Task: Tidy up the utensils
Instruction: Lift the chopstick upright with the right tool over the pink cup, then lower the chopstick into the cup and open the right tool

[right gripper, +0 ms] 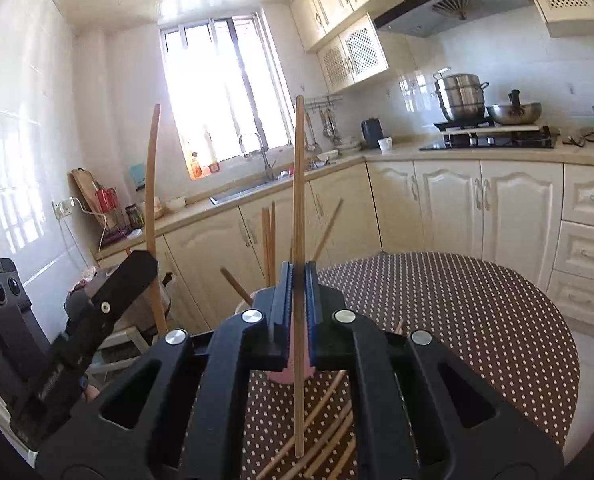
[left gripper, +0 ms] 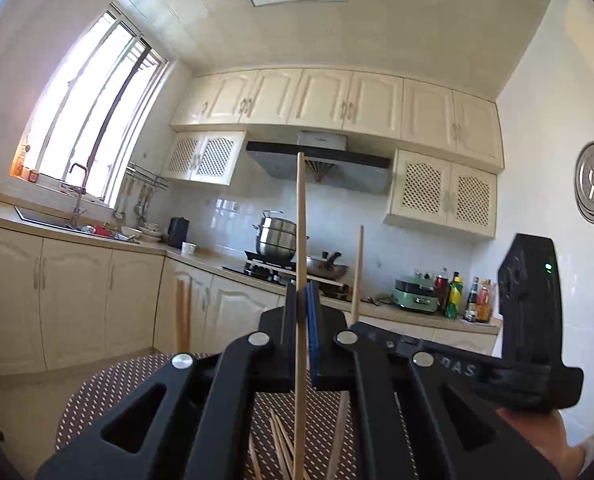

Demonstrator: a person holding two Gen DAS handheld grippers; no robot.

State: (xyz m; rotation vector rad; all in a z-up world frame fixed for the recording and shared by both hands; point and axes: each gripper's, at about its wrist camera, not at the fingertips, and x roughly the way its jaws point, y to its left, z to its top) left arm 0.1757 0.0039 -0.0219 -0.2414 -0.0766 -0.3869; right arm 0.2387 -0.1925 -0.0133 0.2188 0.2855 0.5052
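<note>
Kitchen, round dotted table point(right gripper: 477, 320), loose chopsticks point(right gripper: 329, 432) lying on it; left claw point(left gripper: 303, 304) and right claw point(right gripper: 299, 280) each clamp one upright chopstick point(left gripper: 301, 216) above table

The chopstick point(left gripper: 301, 216) in the left gripper point(left gripper: 304, 300) is showing pale, matt wood; the right gripper point(right gripper: 298, 280) is looking like matt black plastic with blue ribbed pads and shiny metal pins; the table point(right gripper: 477, 320) is wearing a brown, white-dotted cloth; the steamer pot point(right gripper: 461, 96) is gleaming as polished steel; the wall tiles point(right gripper: 21, 128) are shining glossy white.
</note>
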